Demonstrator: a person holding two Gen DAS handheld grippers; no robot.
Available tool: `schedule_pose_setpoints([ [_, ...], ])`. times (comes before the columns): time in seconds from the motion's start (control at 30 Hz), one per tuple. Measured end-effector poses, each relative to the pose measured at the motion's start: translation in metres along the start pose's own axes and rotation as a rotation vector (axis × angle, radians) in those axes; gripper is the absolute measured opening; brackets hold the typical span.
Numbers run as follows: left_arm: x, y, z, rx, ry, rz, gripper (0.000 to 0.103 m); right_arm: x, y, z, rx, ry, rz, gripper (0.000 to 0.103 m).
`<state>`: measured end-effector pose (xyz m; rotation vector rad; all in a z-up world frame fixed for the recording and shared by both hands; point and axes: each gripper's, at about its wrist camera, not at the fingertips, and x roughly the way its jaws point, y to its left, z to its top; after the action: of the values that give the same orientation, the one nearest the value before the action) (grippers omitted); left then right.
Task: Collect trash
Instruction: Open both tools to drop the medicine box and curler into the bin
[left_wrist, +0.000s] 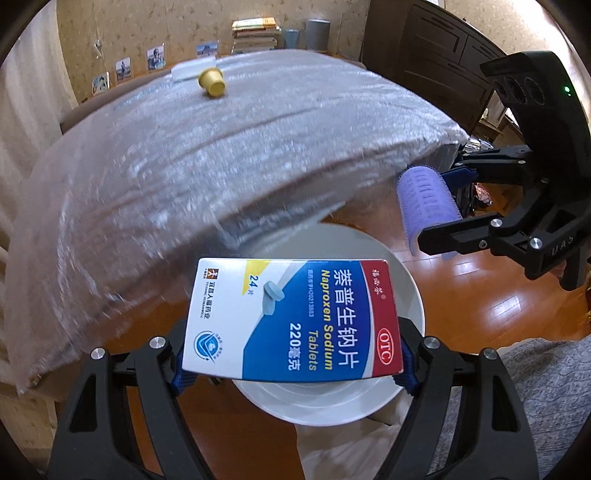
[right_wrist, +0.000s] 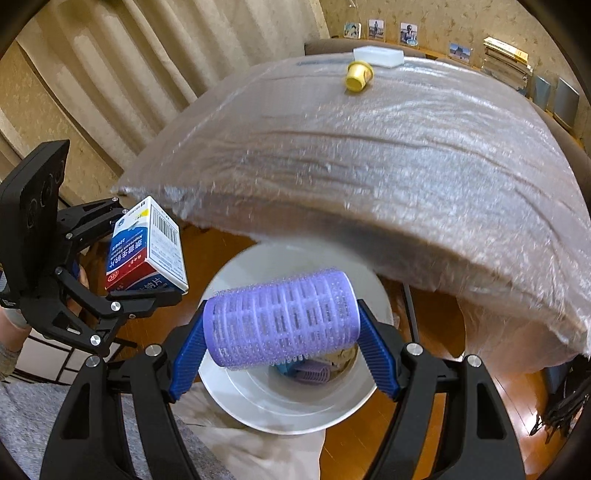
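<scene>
My left gripper (left_wrist: 291, 369) is shut on a blue, red and white medicine box (left_wrist: 295, 317), held above the white trash bin (left_wrist: 410, 291). My right gripper (right_wrist: 282, 354) is shut on a purple hair roller (right_wrist: 280, 317), held over the same white bin (right_wrist: 236, 266), which holds another purple roller (right_wrist: 314, 373) and other trash. The right gripper with the roller (left_wrist: 428, 199) shows at the right of the left wrist view; the left gripper with the box (right_wrist: 147, 254) shows at the left of the right wrist view. A yellow capsule cup (left_wrist: 212, 82) lies on the table far side.
A table covered in crinkled plastic wrap (left_wrist: 184, 155) stands just behind the bin, its edge overhanging it. A white block (right_wrist: 376, 55) lies by the yellow cup (right_wrist: 357, 75). Wooden floor (left_wrist: 480, 295) surrounds the bin; a grey rug (left_wrist: 546, 387) lies near. Books (left_wrist: 255, 35) and photos stand behind.
</scene>
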<state>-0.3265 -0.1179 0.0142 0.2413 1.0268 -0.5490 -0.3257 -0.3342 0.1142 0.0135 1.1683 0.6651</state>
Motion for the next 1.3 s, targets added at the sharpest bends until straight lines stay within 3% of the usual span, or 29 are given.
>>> schedule_pose_setpoints([
  [0.77,0.066,0.008,-0.039,-0.029,0.131,0.057,0.081,0.063,-0.012,-0.021,0.083,0.074,-0.032,0.074],
  [1.3,0.102,0.005,-0.04,-0.006,0.181,0.106,0.081,0.103,-0.022,-0.025,0.115,0.087,-0.087,0.074],
])
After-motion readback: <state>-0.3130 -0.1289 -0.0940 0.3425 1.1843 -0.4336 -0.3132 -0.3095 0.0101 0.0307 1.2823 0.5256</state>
